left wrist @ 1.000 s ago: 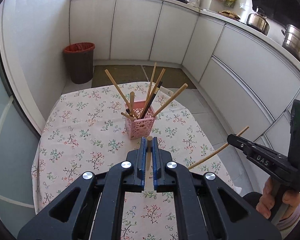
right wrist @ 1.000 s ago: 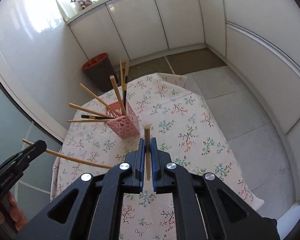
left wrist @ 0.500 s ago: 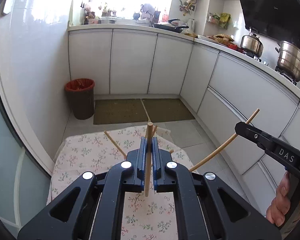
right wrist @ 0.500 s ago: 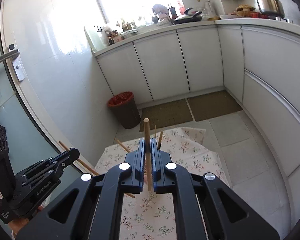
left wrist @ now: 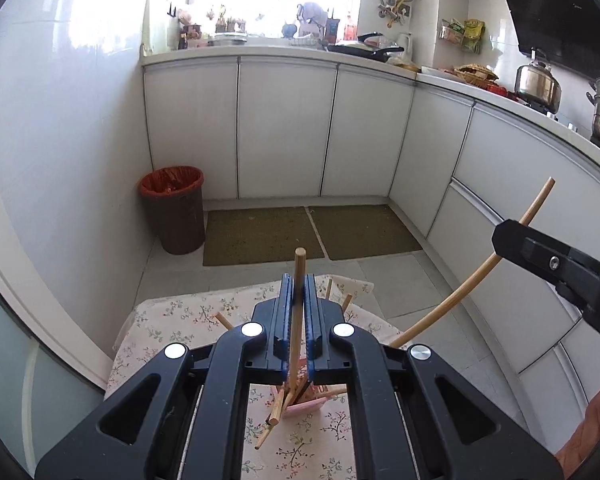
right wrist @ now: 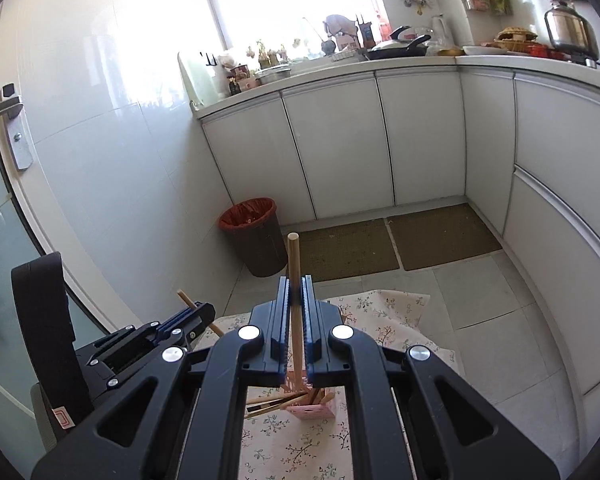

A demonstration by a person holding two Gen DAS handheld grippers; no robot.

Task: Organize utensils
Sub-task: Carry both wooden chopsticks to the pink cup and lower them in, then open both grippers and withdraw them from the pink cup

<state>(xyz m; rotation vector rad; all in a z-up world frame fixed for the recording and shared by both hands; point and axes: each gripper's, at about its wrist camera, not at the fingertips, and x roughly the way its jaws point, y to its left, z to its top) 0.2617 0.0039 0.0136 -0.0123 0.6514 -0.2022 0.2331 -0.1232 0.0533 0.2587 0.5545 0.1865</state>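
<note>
A: While both grippers are raised above the floral tablecloth (left wrist: 188, 320), what is held by the left gripper (left wrist: 299, 280)?

B: A wooden chopstick (left wrist: 299, 264) is clamped upright between its nearly closed blue pads, with the tip standing above them.

A: And by the right gripper (right wrist: 295, 282)?

B: A second chopstick (right wrist: 293, 252) is pinched the same way, with the jaws drawn tight on it.

A: Where is the pink holder (right wrist: 314, 410) found?

B: It is seen below the grippers on the cloth, partly hidden by the frames, with several chopsticks (right wrist: 268, 404) leaning out of it. A bin (left wrist: 174, 208) is set by the cabinets beyond.
</note>
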